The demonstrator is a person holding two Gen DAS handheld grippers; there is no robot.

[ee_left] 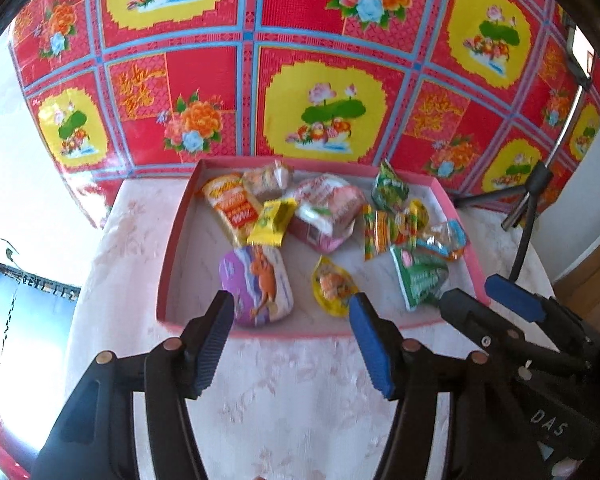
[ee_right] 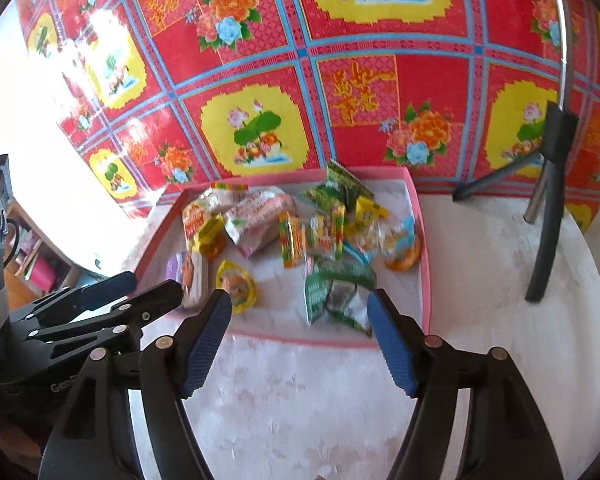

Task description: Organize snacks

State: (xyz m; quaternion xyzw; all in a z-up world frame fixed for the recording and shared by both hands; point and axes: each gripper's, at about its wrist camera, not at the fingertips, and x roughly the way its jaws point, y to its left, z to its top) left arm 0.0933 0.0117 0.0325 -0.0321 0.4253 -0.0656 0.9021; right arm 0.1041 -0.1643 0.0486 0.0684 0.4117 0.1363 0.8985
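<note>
Left wrist view shows the left gripper [ee_left: 292, 312] with its blue-padded jaws standing about half apart and nothing between them, hovering over the near rim of the shallow pink cardboard tray [ee_left: 162, 280] that sits on the pale patterned desk [ee_left: 280, 392]. Beside it, the right gripper [ee_right: 300, 312] is likewise parted and empty, poised just before the same tray. Nearest the left one lies a purple-and-white pillow pack with an orange animal print [ee_left: 260, 288], then a small yellow teardrop jelly cup [ee_left: 332, 284]; nearest the right lies a green-and-white crinkled sachet [ee_right: 332, 292]. These look light, soft and slippery in their foil; I would pinch each across its puffed middle or by a sealed end, gently, since contents may crush. Counting what shows: one tray, roughly eleven snack packs, among them two green sachets, one purple pack, one jelly cup; overlaps make the total uncertain. Beyond stands a black tripod [ee_right: 548, 216] on the desk.
</note>
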